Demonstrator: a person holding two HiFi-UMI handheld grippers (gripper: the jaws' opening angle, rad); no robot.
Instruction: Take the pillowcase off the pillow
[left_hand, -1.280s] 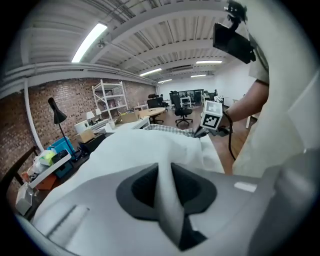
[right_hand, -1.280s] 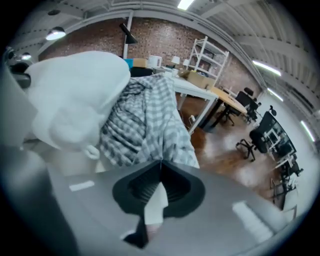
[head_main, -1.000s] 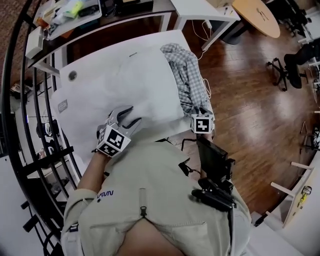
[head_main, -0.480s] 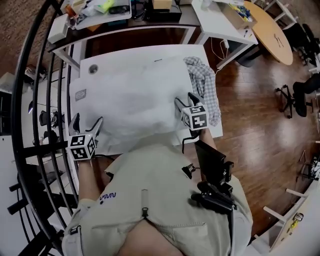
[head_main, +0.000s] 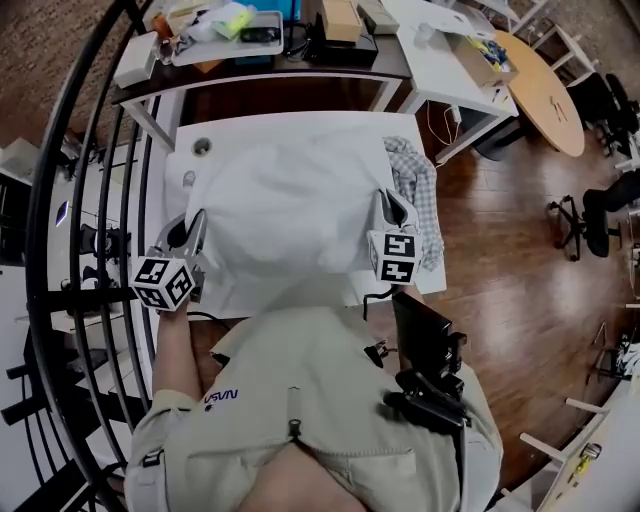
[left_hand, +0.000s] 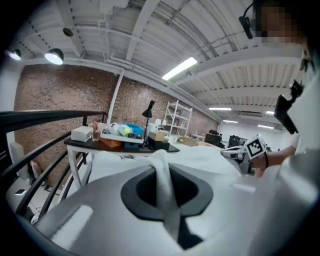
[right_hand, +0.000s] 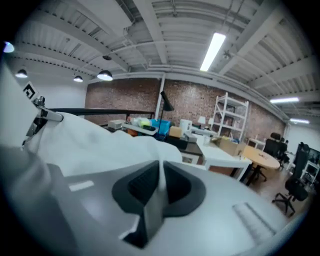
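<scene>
The white pillow in its white pillowcase (head_main: 290, 210) lies across the white table (head_main: 300, 290). My left gripper (head_main: 192, 232) is at the pillow's left edge, shut on a fold of the pillowcase (left_hand: 200, 160) that runs up between the pads at the left gripper (left_hand: 161, 175). At the right edge, my right gripper (head_main: 388, 203) has its jaws closing, and a thin ridge of pillowcase (right_hand: 90, 145) is pinched between them at the right gripper (right_hand: 160, 182). The fabric stretches between the two grippers.
A checked cloth (head_main: 420, 185) lies on the table right of the pillow. Behind stands a dark desk (head_main: 300, 60) with a tray and boxes. A black railing (head_main: 90, 200) runs along the left. A white table (head_main: 440, 60) and round wooden table (head_main: 545, 85) stand at right.
Half a second ago both grippers stood open at the pillow's two sides. Now both have closed on pillowcase fabric there, and the pillow looks drawn in narrower.
</scene>
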